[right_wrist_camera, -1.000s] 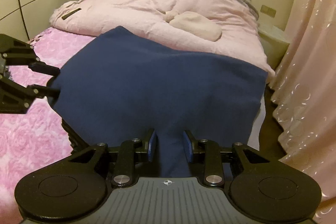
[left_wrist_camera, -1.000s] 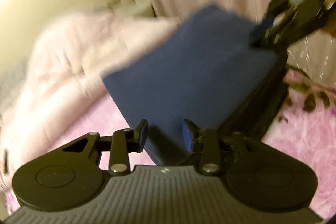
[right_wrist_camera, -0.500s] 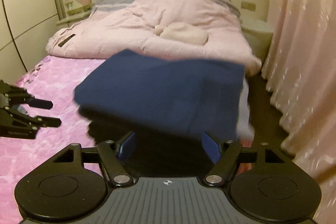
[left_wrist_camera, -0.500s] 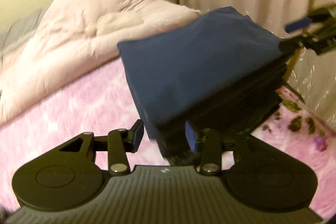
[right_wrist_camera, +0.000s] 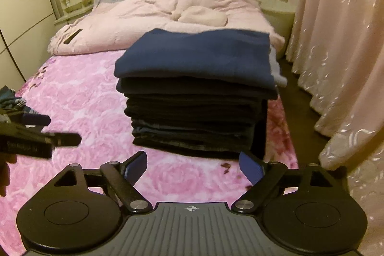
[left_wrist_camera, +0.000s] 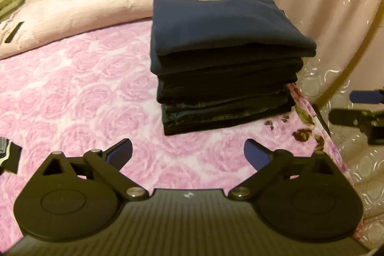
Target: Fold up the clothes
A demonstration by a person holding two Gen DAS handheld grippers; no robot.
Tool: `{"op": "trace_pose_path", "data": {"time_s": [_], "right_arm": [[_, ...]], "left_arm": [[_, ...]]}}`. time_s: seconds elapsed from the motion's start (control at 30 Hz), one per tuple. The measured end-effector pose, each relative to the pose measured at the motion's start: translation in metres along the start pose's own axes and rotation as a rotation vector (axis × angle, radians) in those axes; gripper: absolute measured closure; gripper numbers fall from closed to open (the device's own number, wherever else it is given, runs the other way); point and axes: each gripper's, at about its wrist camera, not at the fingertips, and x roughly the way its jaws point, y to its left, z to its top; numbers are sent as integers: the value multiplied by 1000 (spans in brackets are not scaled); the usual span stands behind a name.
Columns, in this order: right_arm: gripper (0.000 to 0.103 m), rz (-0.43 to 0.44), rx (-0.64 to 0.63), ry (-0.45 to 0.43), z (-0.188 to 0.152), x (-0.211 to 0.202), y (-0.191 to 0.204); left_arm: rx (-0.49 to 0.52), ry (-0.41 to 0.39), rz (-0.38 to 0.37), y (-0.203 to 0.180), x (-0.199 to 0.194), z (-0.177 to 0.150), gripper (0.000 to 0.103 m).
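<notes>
Both your left gripper (left_wrist_camera: 188,155) and right gripper (right_wrist_camera: 193,166) hang short of the folded stack (left_wrist_camera: 223,59), jaws opening, nothing between; unfolded clothes (right_wrist_camera: 14,100) lie left of the stack, nearer your left.

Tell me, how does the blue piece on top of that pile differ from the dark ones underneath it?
The navy top garment is a brighter blue; the dark garments below look nearly black. The top one spreads wider and overhangs the pile's sides; those below sit tucked in. The top one looks soft and matte, while some lower layers show a slight sheen. All are folded flat in one stack on the pink floral bedspread.
</notes>
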Motion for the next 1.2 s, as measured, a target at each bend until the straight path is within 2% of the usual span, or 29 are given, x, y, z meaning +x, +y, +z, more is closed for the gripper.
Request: {"op": "trace_pose_path", "data": {"time_s": [0.1,0.2,0.33,0.47,0.63,0.73,0.97,1.2], "right_arm": [[14,-46,31,-19,-4,-19,10],[11,-87,70,-45,-3,-37,20],[9,-151,77,-64,-2,-53,34],[9,-173,100,-56,-5,-60,46],[9,-244,148,-74,-13,-70,64],[9,-239,180,-58,-20,-74,71],[9,-226,147,-18,-27,-71,74],[9,-185,108,-83,-5,-72,65]], "left_arm": [[-55,-58,-53,6,-15,-1,5],[9,-70,-91,3,-28,-4,5],[4,-43,-124,5,-41,-5,5],[7,-5,-101,5,-48,-10,5],[-5,27,-98,13,-59,-15,5],[17,29,-93,15,-66,-18,5],[4,41,-103,16,-69,-33,5],[-63,40,-44,16,-72,-26,5]]}}
